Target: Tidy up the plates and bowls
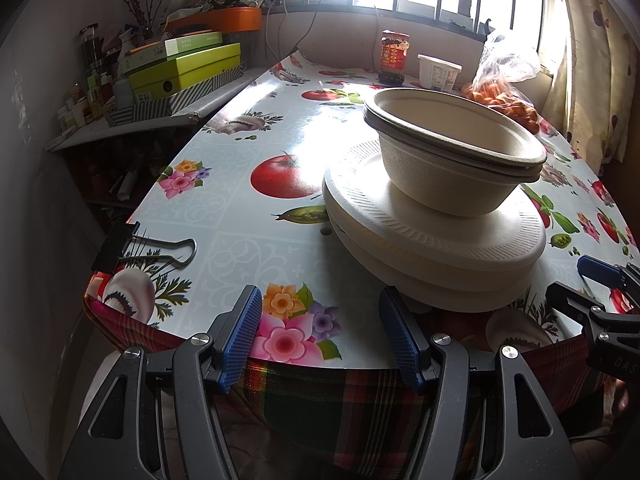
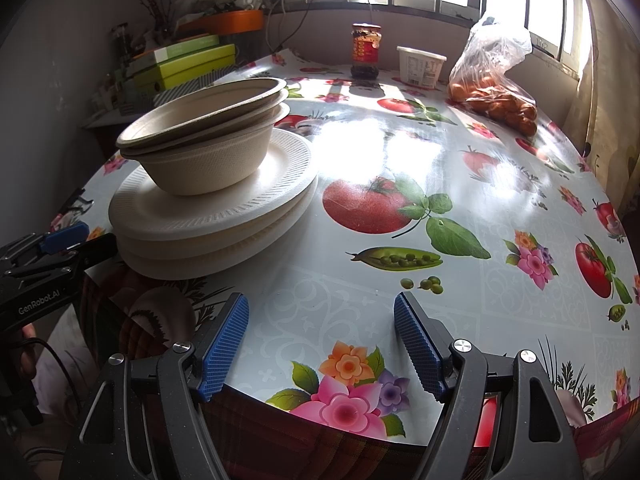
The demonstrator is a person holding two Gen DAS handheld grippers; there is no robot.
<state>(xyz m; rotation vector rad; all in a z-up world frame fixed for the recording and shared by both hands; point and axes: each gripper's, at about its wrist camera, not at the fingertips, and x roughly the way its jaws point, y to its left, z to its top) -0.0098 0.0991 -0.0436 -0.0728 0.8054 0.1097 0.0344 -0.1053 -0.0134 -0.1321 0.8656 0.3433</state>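
Nested paper bowls (image 1: pixel 452 156) sit on stacked paper plates (image 1: pixel 436 236), counter (image 1: pixel 240 216) near edge. Left tool (image 1: pixel 320 336) at 7 o'clock, right tool (image 2: pixel 321 342) at 5 o'clock, both open, empty.

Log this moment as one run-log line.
left hand-held gripper: open, empty | right hand-held gripper: open, empty | bowls: nested on plates | table

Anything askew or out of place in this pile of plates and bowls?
Yes. The nested bowls sit tilted and off-centre on the plates, and the plates are not squared up; the lower ones jut out over the table edge. Nothing spilled or visibly damaged.
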